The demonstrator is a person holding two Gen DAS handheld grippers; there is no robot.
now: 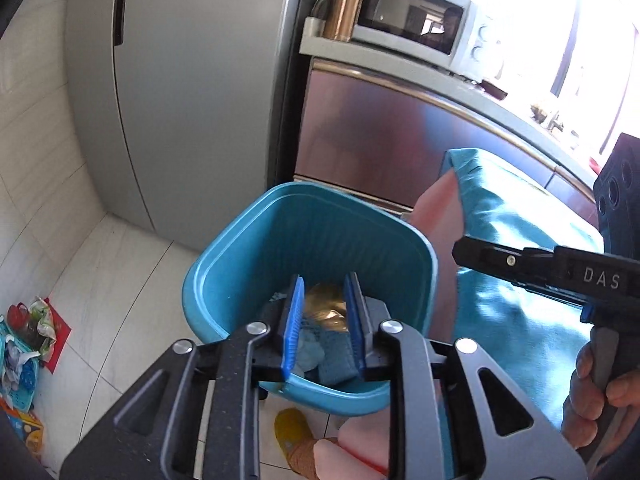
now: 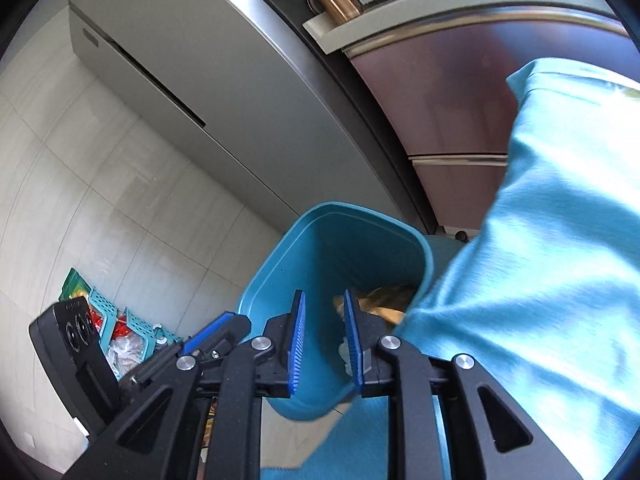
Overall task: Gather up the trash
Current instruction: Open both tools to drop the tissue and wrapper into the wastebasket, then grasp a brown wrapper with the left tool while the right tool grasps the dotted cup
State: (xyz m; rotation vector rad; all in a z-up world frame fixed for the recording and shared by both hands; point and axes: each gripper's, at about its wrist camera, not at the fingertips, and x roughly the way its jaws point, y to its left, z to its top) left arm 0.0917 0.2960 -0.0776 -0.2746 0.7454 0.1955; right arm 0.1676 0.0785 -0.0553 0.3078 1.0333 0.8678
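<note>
Pale floor tiles point(image 1: 120, 264) run up to a tall grey fridge point(image 1: 192, 92) and a cabinet with shiny reddish doors point(image 1: 360, 128), whose worktop point(image 1: 420, 64) carries a microwave point(image 1: 420, 20) and a copper-coloured tumbler point(image 1: 345, 2).

Both claws hang over a blue bin point(image 1: 224, 280) standing on the floor. The left claw point(image 1: 324, 328) has its blue pads point(image 1: 294, 324) partly apart, with nothing pinched between them; through the gap the trash shows at the bottom of the bin: a crumpled golden wrapper point(image 1: 326, 310) lying on bluish scraps point(image 1: 320, 356). From the right wrist view the right claw point(image 2: 324, 340) is also partly open and empty, and the same golden wrapper point(image 2: 384, 300) lies inside the bin point(image 2: 272, 292) just beyond its right pad point(image 2: 352, 340), below the tips and not touching them.

A person in a blue garment point(image 2: 540, 260) crowds the right side of the bin and covers part of its rim. Their hand point(image 1: 600, 384) wraps the handle of the right tool at the edge of the left view. A foot in a yellow slipper point(image 1: 292, 432) shows under the bin's near edge.

Off to the left on the floor, well apart from the bin, sits a heap of loose rubbish point(image 1: 28, 332): torn paper, red and green packaging and a pale blue perforated tray point(image 2: 120, 320). The body of the left tool blocks part of that heap in the right wrist view
</note>
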